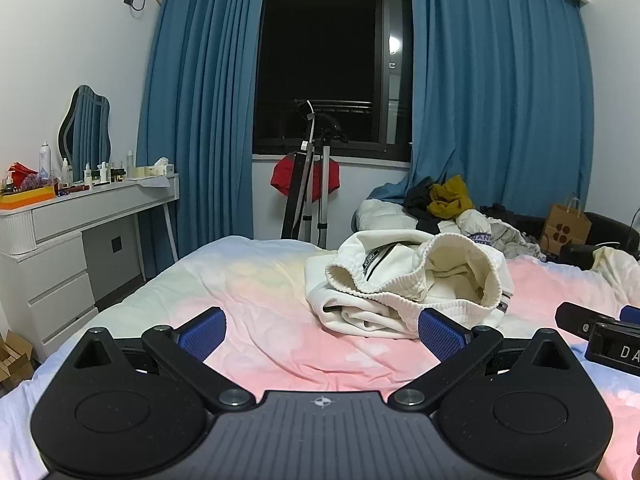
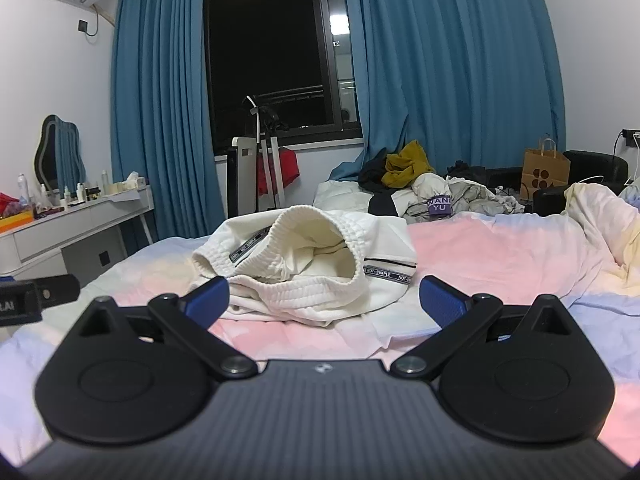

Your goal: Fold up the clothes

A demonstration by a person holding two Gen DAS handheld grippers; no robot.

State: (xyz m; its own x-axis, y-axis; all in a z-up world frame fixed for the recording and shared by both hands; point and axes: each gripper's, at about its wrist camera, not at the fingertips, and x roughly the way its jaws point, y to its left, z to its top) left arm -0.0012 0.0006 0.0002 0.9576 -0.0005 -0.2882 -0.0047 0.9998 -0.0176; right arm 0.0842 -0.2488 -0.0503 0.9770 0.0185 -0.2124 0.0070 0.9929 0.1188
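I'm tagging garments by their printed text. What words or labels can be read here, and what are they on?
"NOT-SIMPLE": black-and-white woven tape on the crumpled white ribbed garment on the bed.
"WAN / YU": purple patch on the pale grey jacket behind; its edge is cut off.
"DA": black body of the right gripper, cut off.
Brown paper bag: dots only, no words.
Bottles on the white dresser: too small.

Cream garment on a pastel bed

Cream ribbed sweatshirt point(image 2: 304, 264) with black lettered tape; bedsheet point(image 2: 480, 256) in pink, yellow, lilac blotches; blue curtains point(image 2: 452, 72).
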